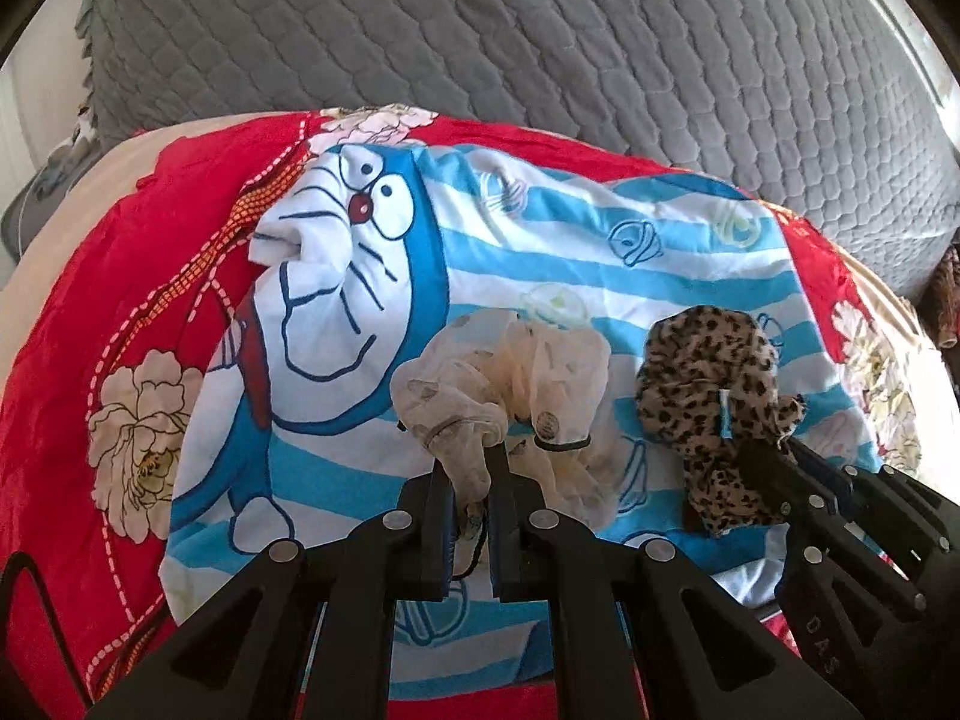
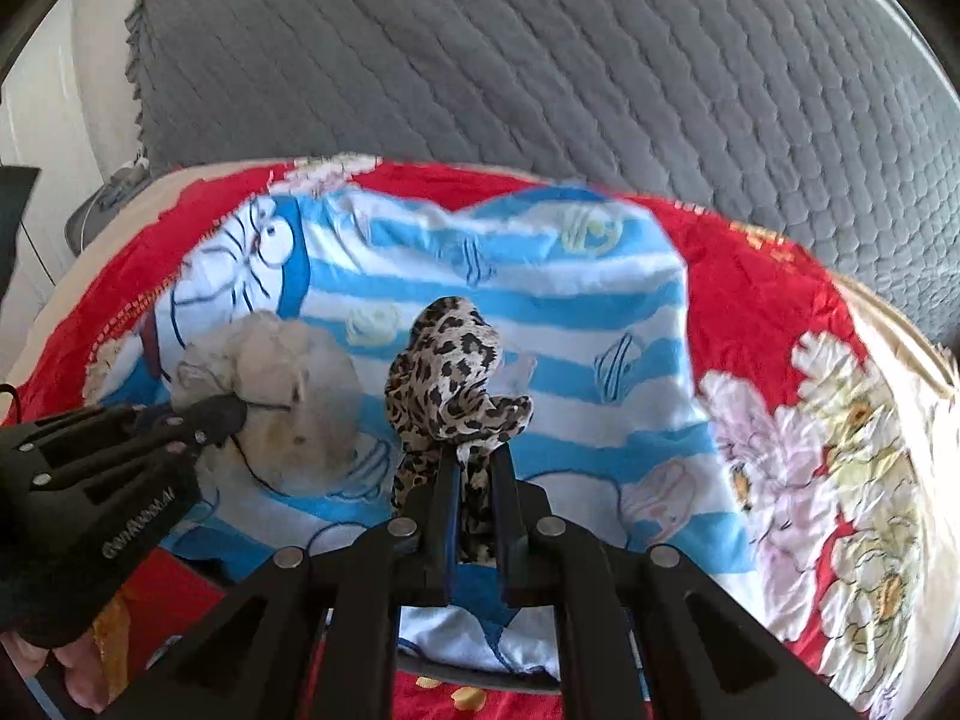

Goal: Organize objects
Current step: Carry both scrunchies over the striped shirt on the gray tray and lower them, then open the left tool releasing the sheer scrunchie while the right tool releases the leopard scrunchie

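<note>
In the left wrist view, the left gripper (image 1: 471,468) was clamped on a sheer cream scarf (image 1: 510,372), bunched and tied with a dark elastic band (image 1: 564,445). The bundle hung over the middle of a blue-and-white striped cartoon cloth (image 1: 540,240), itself spread on a red floral bedspread (image 1: 132,276). Toward the cloth's right edge, the right gripper (image 1: 774,462) had its jaws together on a leopard-print scarf (image 1: 708,372). A grey quilted cover (image 1: 480,36) lay beyond the bedspread's far edge.

In the right wrist view, the leopard-print scarf (image 2: 450,384) stood pinched between closed jaws above the cloth's centre, the cream scarf (image 2: 282,372) just beside it toward the left edge.

By my reading, both bundles were already gathered, yet neither was set down or released; whether either touched the cloth I could not tell. Placing the 2 remained.
</note>
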`<state>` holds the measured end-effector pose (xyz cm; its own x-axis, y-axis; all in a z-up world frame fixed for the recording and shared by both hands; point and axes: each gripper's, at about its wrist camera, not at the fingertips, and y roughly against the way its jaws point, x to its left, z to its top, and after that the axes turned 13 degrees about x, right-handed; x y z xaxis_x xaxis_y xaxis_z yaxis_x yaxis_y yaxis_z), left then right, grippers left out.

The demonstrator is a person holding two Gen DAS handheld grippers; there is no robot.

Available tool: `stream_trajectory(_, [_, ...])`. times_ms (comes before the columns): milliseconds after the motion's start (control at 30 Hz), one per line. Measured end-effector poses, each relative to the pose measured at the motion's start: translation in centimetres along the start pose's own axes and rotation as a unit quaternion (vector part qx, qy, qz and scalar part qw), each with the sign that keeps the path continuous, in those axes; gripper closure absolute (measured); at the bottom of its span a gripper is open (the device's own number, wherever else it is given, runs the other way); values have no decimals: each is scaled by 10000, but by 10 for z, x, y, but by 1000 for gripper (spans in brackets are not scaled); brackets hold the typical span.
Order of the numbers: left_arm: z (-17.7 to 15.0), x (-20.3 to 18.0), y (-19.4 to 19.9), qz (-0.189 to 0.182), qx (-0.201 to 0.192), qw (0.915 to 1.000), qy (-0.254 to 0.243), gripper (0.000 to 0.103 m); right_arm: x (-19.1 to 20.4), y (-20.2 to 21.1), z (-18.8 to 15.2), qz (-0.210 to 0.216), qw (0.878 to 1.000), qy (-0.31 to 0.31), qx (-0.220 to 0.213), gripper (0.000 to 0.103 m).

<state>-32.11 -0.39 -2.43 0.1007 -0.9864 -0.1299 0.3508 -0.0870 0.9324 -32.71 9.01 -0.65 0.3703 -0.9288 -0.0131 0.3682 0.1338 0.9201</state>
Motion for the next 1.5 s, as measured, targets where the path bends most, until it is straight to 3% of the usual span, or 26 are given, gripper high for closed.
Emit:
stream_trajectory(333, [-3,3,-13,181,71,9998,-16,92,-6,-15,-5,-85,9998,-80,167,93])
stream_trajectory(633, [-3,4,-11,253,8,9997,14,82,-8,-21,-7,-125,9995,-116,253,88])
stream_trajectory(1100, [-9,6,0,260,-64,9996,-31,50,-11,-15,-11,-164,9995,-168,230,65])
stream_trajectory(1500, [-17,10,5,383,-3,9993,-23,31,-13,-3,-14,-163,9996,-192,147,48])
